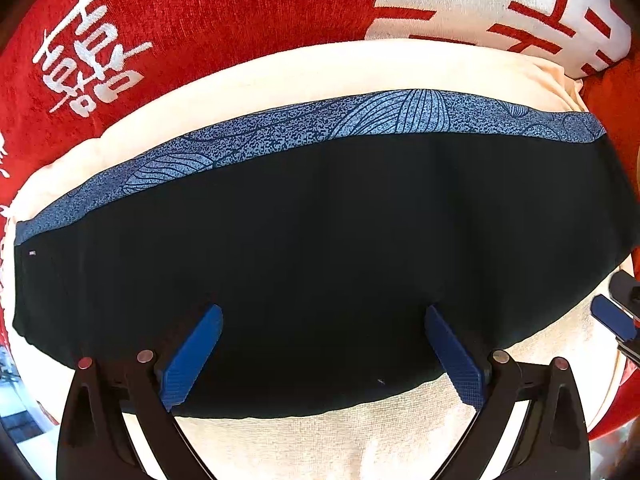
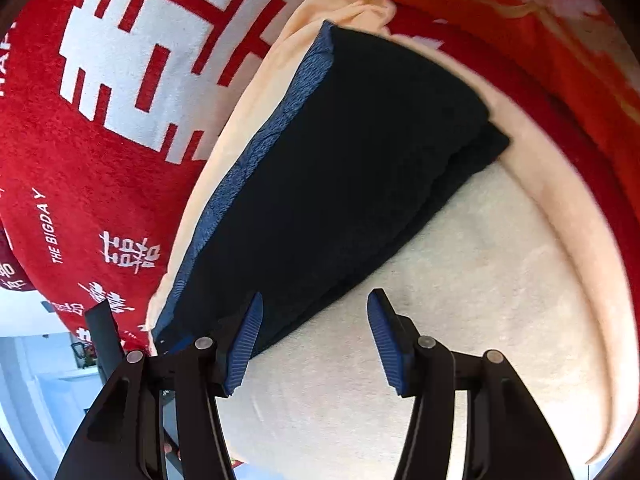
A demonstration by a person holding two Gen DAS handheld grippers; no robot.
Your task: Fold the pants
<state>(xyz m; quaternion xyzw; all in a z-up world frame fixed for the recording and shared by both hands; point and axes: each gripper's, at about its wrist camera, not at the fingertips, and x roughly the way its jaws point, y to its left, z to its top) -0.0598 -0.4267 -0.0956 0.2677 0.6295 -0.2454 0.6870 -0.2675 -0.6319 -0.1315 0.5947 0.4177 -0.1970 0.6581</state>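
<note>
Hovering both grippers, left [image 1: 322,354] and right [image 2: 314,340], jaws apart and gripping nothing, over the folded pants [image 1: 320,260] lying flat on the towel [image 1: 320,440], apparently after release.

The pants [image 1: 320,260] look like matt dark cloth with a speckled blue printed band. They sit on a nubby cream towel [image 1: 340,440], and the red blanket [image 1: 240,8] looks plush, kinda velvety.

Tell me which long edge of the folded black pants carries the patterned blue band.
The far long edge of the folded black pants, beside the red printed blanket, carries the blue leaf-patterned band; the near edge is plain black.
</note>
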